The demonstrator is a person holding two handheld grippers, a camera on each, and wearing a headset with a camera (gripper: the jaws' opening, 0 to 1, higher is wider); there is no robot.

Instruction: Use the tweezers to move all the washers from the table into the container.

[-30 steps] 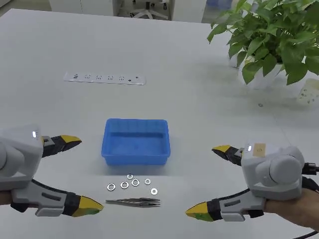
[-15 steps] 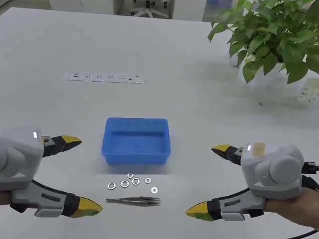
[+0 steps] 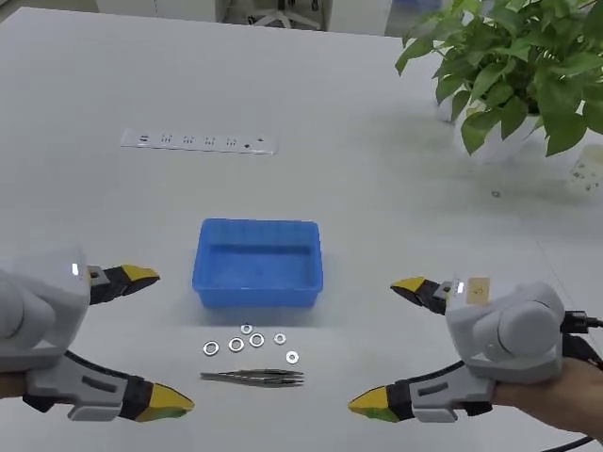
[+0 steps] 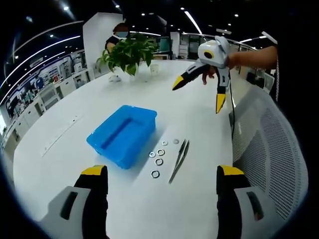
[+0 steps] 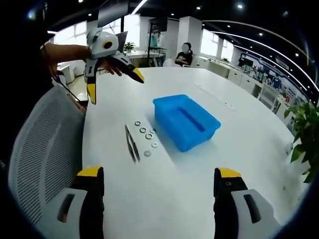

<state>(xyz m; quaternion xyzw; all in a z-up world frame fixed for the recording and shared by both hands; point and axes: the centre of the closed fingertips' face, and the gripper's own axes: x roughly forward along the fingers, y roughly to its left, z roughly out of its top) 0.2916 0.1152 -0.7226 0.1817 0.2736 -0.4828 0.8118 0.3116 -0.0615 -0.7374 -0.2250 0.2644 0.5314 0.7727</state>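
Observation:
A blue container [image 3: 258, 263] sits mid-table, also seen in the left gripper view [image 4: 122, 134] and the right gripper view [image 5: 186, 121]. Several small metal washers [image 3: 247, 343] lie in a loose cluster just in front of it. Metal tweezers [image 3: 252, 378] lie flat on the table below the washers, untouched. My left gripper [image 3: 151, 341] hovers open at the lower left, well apart from the tweezers. At the lower right my right gripper [image 3: 388, 345] is open too, with nothing between its fingers.
A white power strip [image 3: 198, 143] lies at the back left of the white table [image 3: 377, 207]. A potted green plant [image 3: 513, 71] stands at the back right. People are seen far off in the gripper views.
Both grippers have dropped slightly in the head view and the view has tilted a little. The tweezers, washers and container lie as before.

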